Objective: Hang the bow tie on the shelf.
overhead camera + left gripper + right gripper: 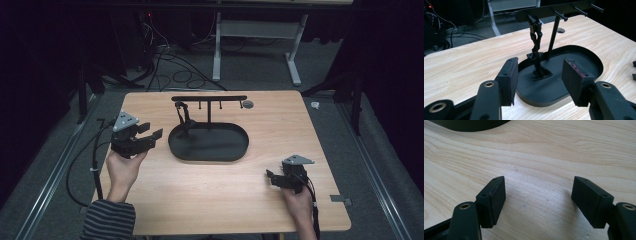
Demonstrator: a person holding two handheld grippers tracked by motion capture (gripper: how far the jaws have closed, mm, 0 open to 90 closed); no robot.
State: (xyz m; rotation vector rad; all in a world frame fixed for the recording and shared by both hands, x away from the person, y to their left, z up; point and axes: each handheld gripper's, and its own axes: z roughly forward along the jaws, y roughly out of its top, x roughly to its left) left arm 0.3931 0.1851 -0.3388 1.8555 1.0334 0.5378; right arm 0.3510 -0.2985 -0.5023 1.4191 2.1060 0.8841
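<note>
My left tool gapes empty just left of the black oval metal stand tray; my right tool, empty, stands open right of it.

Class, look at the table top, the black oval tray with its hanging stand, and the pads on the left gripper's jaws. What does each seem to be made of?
Light wooden table top: wood or wood-look laminate, satin; grain lines show. Black oval tray with its stand: probably painted metal or plastic, matte, with a thin raised rim. Left gripper pads: likely foam or rubber, dull black, with thick blocky edges.
</note>
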